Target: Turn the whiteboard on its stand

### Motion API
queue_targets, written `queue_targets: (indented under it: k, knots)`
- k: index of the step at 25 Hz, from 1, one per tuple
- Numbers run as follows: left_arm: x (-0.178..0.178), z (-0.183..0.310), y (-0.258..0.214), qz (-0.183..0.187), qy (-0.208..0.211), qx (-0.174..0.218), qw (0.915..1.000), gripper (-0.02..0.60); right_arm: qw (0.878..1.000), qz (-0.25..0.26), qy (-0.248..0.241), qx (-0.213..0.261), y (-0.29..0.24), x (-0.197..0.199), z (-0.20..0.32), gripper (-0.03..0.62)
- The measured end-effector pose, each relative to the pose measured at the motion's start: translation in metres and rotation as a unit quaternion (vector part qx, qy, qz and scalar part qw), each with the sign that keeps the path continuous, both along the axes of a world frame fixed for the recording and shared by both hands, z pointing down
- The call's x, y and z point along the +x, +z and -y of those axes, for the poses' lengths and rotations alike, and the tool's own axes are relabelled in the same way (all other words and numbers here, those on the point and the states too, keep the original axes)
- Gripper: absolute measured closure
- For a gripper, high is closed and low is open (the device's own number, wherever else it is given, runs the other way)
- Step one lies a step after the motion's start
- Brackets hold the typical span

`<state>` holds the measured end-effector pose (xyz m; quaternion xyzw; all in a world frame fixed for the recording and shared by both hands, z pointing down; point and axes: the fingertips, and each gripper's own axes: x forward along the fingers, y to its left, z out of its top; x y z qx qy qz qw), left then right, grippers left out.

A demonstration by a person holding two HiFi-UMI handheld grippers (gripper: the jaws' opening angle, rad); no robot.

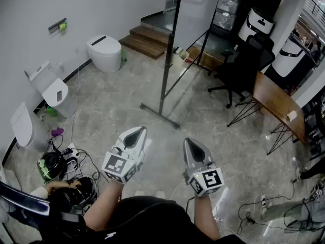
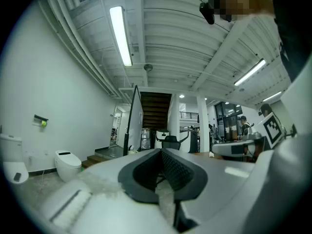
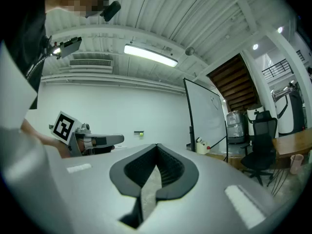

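Observation:
The whiteboard [image 1: 195,9] stands on a black metal stand [image 1: 163,85] in the middle of the room, some way ahead of me, seen nearly edge-on in the head view. It shows as a tall panel [image 2: 132,123] in the left gripper view and as a white board [image 3: 207,121] in the right gripper view. My left gripper [image 1: 140,131] and right gripper [image 1: 189,142] are held side by side low in front of me, both pointing at the stand's foot. Both are shut with nothing between the jaws and well short of the board.
A white toilet [image 1: 104,52] and other sanitary units [image 1: 53,90] line the left wall. Cables and a helmet [image 1: 51,165] lie on the floor at the left. A black office chair [image 1: 244,65] and a wooden desk [image 1: 277,103] stand at the right. Steps [image 1: 147,39] rise behind the board.

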<state>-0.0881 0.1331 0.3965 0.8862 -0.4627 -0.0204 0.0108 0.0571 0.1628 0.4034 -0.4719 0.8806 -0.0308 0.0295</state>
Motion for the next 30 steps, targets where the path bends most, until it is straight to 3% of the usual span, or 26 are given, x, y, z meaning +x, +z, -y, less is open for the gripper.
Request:
queue_targets:
  k: [16, 30]
  knots:
    - [0.025, 0.011, 0.014, 0.01, -0.001, -0.001, 0.9999, 0.578, 1.0, 0.006, -0.021, 0.003, 0.009, 0.019, 0.008, 0.585]
    - [0.061, 0.015, 0.024, 0.009, -0.022, -0.019, 0.9995, 0.578, 0.999, 0.016, -0.028, -0.011, 0.024, 0.066, 0.013, 0.585]
